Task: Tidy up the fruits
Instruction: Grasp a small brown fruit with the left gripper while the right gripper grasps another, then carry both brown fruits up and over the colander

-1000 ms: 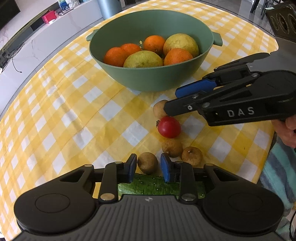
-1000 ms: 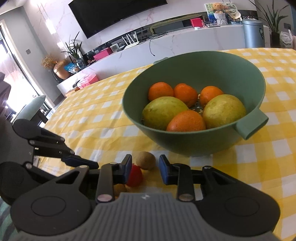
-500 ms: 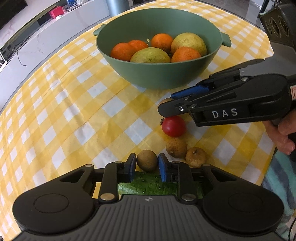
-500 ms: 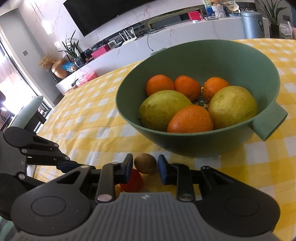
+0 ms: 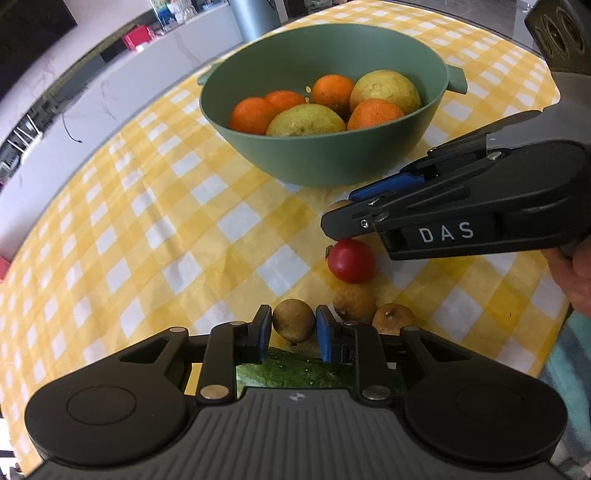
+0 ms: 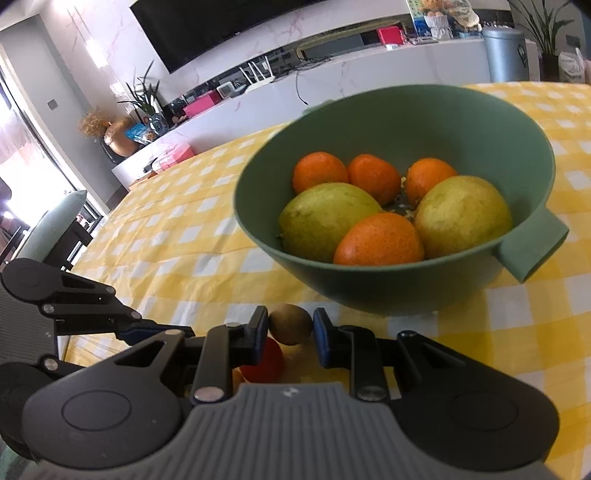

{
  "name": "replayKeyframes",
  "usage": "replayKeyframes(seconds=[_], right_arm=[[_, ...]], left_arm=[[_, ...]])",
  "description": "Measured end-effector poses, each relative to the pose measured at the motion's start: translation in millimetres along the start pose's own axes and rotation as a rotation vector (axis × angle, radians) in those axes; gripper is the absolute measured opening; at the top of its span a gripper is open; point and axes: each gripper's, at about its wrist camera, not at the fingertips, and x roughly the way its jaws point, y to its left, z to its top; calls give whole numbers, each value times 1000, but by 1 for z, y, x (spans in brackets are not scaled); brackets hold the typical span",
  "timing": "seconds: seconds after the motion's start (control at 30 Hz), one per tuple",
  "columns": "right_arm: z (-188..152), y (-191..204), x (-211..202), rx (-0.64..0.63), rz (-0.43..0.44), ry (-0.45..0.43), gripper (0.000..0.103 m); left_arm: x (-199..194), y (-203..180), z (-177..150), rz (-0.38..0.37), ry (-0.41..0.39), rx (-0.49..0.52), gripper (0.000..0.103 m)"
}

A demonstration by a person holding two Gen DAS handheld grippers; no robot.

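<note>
Ahead of the right gripper, past the yellow checked tablecloth [image 6: 177,236], a long white console [image 6: 369,81] runs under a dark TV [image 6: 221,26] on a marble wall [image 6: 96,40]. Far right stands a grey bin [image 6: 506,53]; far left, plants [image 6: 146,101] and bright window light [image 6: 26,155].

White letters "DAS" on the side of the right tool [image 5: 341,212].
</note>
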Motion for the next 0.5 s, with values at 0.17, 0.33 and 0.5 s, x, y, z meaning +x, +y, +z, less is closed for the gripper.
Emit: replayKeyframes(seconds=[0.17, 0.33, 0.5], right_arm=[[-2, 10, -7, -71, -18, -25, 22], [-3, 16, -22, -119, -33, -37, 22], [-7, 22, -50, -180, -34, -78, 22]], left_arm=[[-12, 9, 0, 8, -32, -88, 28], [-33, 13, 2, 62, -73, -135, 28], [-54, 15, 6, 64, -136, -207, 28]])
